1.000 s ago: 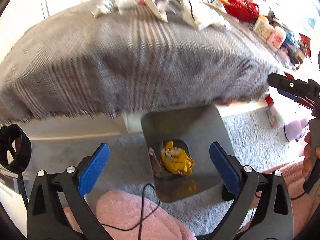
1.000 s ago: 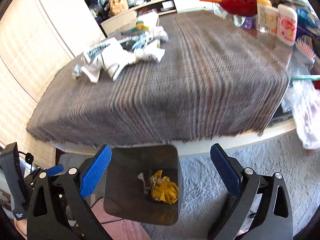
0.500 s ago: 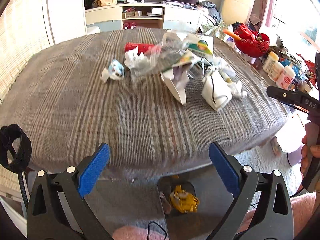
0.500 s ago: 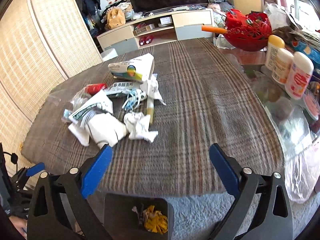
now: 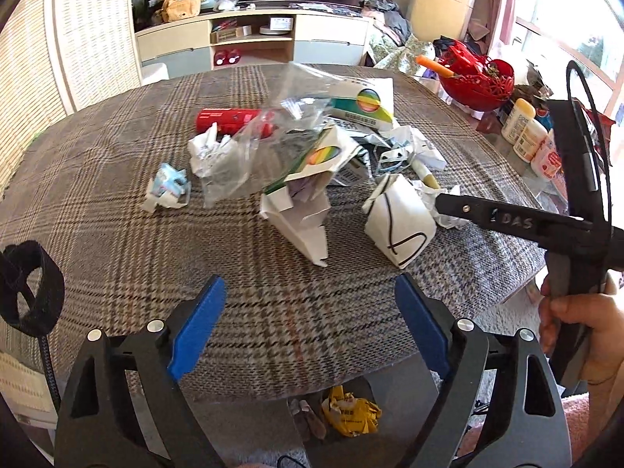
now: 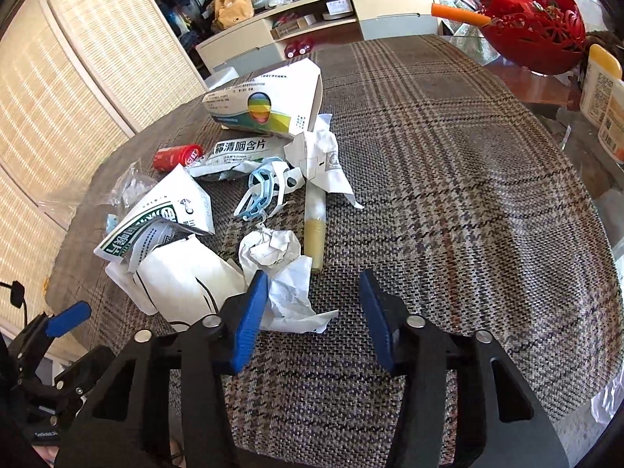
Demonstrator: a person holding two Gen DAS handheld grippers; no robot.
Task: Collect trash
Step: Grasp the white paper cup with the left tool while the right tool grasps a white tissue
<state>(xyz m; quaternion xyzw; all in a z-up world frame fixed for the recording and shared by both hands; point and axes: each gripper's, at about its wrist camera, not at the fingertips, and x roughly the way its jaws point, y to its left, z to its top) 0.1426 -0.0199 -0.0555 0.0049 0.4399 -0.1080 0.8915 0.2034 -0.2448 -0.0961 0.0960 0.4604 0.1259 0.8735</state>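
Observation:
A pile of trash lies on the plaid tablecloth (image 5: 117, 257): a crumpled white paper (image 6: 279, 263), a white paper bag (image 5: 397, 222), torn cartons (image 5: 308, 210), a clear plastic bag (image 5: 249, 148), a red tube (image 5: 226, 119), a blue mask frame (image 6: 265, 191), a yellowish tube (image 6: 315, 230). My left gripper (image 5: 308, 319) is open and empty over the table's near edge. My right gripper (image 6: 314, 316) is open and empty, its left finger against the crumpled white paper. A grey bin (image 5: 273, 425) below the edge holds a yellow wrapper (image 5: 349, 415).
A red basket (image 5: 475, 82) and several bottles (image 5: 524, 132) stand at the table's right side. A TV cabinet (image 5: 253, 43) is behind the table, a woven screen (image 6: 70, 89) to the left. My right gripper's body (image 5: 546, 226) shows in the left wrist view.
Both grippers rose from above the bin to table height and moved forward over the table. The right gripper's fingers have narrowed and reached the crumpled paper.

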